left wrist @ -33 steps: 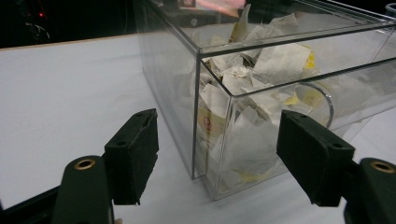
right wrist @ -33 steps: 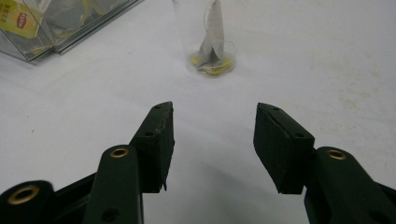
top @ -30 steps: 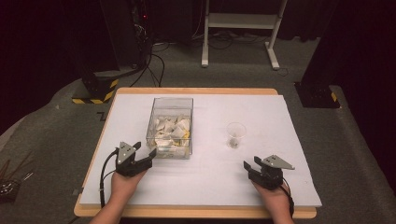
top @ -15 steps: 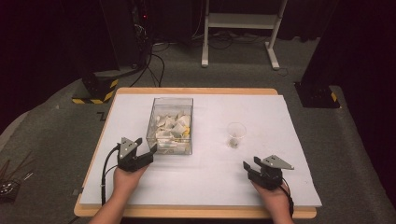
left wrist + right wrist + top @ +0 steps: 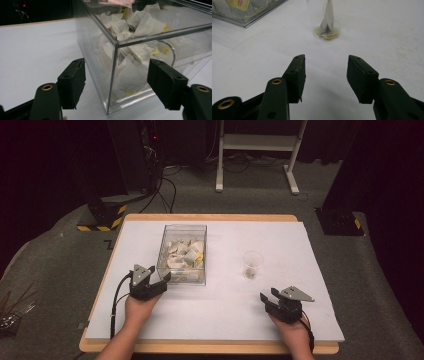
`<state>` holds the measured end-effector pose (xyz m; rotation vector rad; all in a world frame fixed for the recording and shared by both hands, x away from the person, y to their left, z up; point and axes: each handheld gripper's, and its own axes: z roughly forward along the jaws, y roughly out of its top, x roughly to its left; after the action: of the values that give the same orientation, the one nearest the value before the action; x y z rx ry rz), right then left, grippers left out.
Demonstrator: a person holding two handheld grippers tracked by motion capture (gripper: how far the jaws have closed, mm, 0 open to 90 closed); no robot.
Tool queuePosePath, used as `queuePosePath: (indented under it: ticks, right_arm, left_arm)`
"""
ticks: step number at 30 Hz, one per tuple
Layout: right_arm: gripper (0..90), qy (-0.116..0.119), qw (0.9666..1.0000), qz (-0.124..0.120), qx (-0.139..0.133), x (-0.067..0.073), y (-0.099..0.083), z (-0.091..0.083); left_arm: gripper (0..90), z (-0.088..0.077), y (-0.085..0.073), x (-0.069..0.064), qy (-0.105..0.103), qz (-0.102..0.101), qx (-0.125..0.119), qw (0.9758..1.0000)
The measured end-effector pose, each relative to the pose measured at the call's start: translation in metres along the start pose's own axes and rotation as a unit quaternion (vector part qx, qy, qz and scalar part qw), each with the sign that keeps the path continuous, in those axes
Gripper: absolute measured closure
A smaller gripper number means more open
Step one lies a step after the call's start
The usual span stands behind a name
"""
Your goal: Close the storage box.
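Holding our left claw spread at the box corner (teabags inside), we rest our right claw, spread and empty, near the cup.

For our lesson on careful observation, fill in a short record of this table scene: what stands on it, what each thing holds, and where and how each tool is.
surface: white table top
container: clear box filled with tea bags
cup: clear cup with one tea bag inside, to the right of the box
left tool: open, jaws at the box's near corner, not touching it
right tool: open, nothing between the jaws, pointing towards the cup, apart from it
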<state>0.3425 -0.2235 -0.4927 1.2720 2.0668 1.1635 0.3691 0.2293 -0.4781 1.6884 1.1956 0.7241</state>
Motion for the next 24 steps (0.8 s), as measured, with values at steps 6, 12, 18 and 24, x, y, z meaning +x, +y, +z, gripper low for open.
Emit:
queuePosePath:
  ticks: [6,12,18,24]
  right_arm:
    - [49.4,0.001,1.0000,-0.001,0.000,-0.0002,0.0000,0.0001]
    - [49.7,0.001,1.0000,0.001,0.000,-0.0004,-0.0001,-0.0001]
    - [50.0,0.001,1.0000,-0.001,0.000,-0.0004,-0.0001,0.0001]
    - [50.2,0.001,1.0000,0.000,0.001,0.0005,-0.0002,0.0004]
  left_arm:
    - [32.1,0.0029,0.0003,0.0001,0.003,-0.006,-0.001,1.0000]
    - [32.4,0.0055,0.0007,0.0005,0.004,-0.010,0.000,0.9999]
    - [32.6,0.0078,0.0016,0.0009,0.008,-0.013,0.000,0.9999]
    - [33.0,0.0102,0.0011,0.0037,0.018,-0.019,0.006,0.9996]
